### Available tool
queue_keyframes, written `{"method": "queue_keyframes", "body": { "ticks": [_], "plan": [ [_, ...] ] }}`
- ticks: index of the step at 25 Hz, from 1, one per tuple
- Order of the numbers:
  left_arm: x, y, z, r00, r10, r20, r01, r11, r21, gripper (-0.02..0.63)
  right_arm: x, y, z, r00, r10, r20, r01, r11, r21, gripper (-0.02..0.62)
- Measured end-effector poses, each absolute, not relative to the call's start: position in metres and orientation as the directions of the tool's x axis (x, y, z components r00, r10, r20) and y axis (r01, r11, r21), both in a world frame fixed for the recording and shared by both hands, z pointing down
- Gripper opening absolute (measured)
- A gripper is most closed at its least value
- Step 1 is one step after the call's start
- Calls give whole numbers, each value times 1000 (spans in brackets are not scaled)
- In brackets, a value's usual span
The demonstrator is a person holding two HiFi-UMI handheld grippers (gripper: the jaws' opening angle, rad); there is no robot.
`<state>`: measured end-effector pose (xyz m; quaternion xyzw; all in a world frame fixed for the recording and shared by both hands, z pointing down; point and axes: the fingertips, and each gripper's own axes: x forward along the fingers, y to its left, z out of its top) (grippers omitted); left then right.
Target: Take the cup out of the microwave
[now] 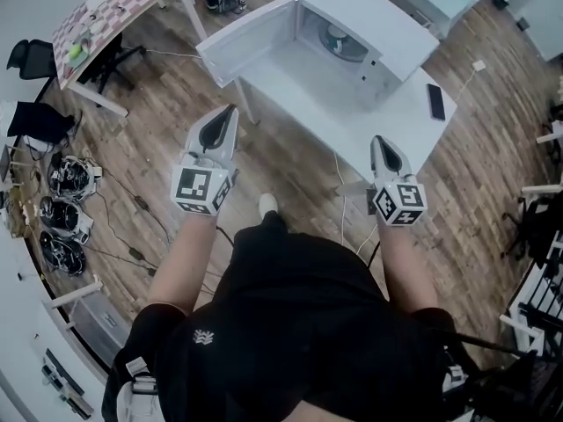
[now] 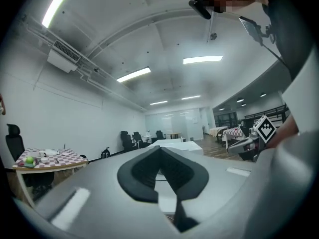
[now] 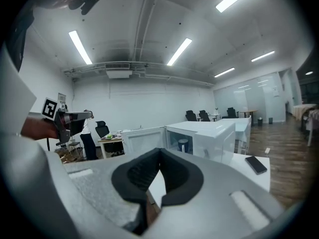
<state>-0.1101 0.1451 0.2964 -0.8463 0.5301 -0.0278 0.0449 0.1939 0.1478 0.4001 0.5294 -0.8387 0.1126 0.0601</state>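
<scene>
Black-padded jaws of the right gripper (image 3: 159, 150) are pressed together with nothing between them. The left gripper (image 2: 159, 147) is likewise closed and empty. Both are held in the air at mid-frame of the head view, short of the white table (image 1: 299, 90). On the table, toward the upper right, the microwave (image 1: 369, 16) has its door (image 1: 251, 42) swung open to the left, and the cup (image 3: 183, 145) stands inside. A phone (image 1: 435, 101) lies to its right.
</scene>
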Motion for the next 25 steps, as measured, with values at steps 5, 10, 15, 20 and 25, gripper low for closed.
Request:
{"method": "queue_keyframes", "body": {
  "ticks": [5,10,15,20,25],
  "plan": [
    [-134,101,297,483,-876,-1,-872,-480,-94,5,162,104,393,-392,-889,237,-920,379,-100,0],
    [-159,53,300,515,-857,-2,-854,-513,-87,5,131,60,395,-357,-900,251,-934,346,-88,0],
    [-174,11,308,549,-836,-2,-833,-547,-83,5,105,26,391,-331,-917,223,-944,322,-77,0],
    [-169,-23,311,562,-827,-4,-824,-560,-86,5,101,1,387,-318,-926,205,-948,311,-64,0],
    [-158,-58,308,545,-839,-16,-837,-542,-75,5,110,-28,391,-299,-935,189,-954,294,-58,0]
  ]
}}
